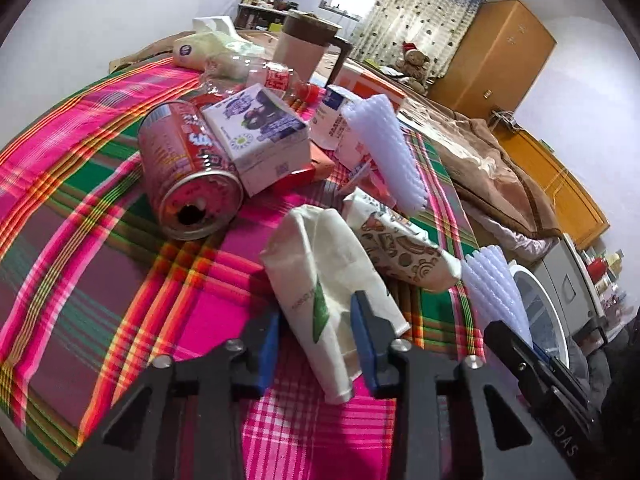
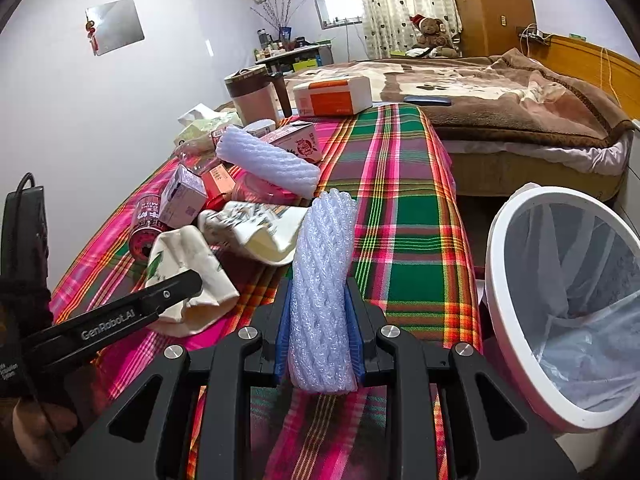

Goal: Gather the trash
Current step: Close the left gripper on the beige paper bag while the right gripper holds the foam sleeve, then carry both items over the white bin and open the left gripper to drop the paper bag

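My left gripper is open, its blue pads on either side of a crumpled white paper bag with green print that lies on the plaid tablecloth. The bag also shows in the right wrist view, with the left gripper's finger over it. My right gripper is shut on a white foam fruit net, held upright above the cloth near the table's right edge. The white-rimmed trash bin with a clear liner stands just right of it, beside the table.
Trash lies piled on the cloth: a red can, a purple-printed carton, a patterned paper bag, a second foam net, a plastic bottle. A brown jug and tissues stand behind. A bed lies beyond.
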Tool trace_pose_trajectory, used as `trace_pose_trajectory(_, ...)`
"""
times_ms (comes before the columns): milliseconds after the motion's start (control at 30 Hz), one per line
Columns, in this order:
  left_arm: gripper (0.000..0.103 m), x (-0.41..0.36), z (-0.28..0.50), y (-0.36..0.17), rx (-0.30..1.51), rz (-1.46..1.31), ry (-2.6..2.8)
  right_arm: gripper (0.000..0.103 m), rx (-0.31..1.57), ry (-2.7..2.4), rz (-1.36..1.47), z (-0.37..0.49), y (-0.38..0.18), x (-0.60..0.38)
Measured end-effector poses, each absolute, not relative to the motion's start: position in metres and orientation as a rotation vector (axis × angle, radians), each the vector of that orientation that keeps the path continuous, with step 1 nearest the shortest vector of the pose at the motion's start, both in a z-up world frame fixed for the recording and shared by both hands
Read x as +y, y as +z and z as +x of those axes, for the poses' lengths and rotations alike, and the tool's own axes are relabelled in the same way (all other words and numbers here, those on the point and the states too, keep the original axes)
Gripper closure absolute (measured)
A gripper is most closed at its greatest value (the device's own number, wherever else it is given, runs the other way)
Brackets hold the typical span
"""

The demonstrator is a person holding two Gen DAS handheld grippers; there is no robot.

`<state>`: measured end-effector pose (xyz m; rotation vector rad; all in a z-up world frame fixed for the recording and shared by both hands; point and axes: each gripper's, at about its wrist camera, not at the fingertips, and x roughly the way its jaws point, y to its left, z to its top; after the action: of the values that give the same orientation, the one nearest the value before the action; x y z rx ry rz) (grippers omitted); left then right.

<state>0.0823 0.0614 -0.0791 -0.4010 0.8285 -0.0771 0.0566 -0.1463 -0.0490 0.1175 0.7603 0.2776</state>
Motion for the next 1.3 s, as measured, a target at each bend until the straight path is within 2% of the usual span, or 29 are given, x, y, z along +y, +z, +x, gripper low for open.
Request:
trace_pose_trajectory(267,0.083,0.065,0.072,-0.061,0.778,-0.323,-0.078,0.078,0.735,0.275,0.134,0.051,-0.045,-0.151)
trace_pose_trajectory(667,0.084,0.059,0.062,-0.037,0.738,-0.284,-0.128,0.078,0.682,0.242,0.170,0.043,-0.031,-0.163)
trace_pose_trajectory(1300,0.084,-0.052,0.094,-0.004,0.726,-0.169,-0.418,0.078,0.611,0.034,0.219,0.028,-0.012,-0.234)
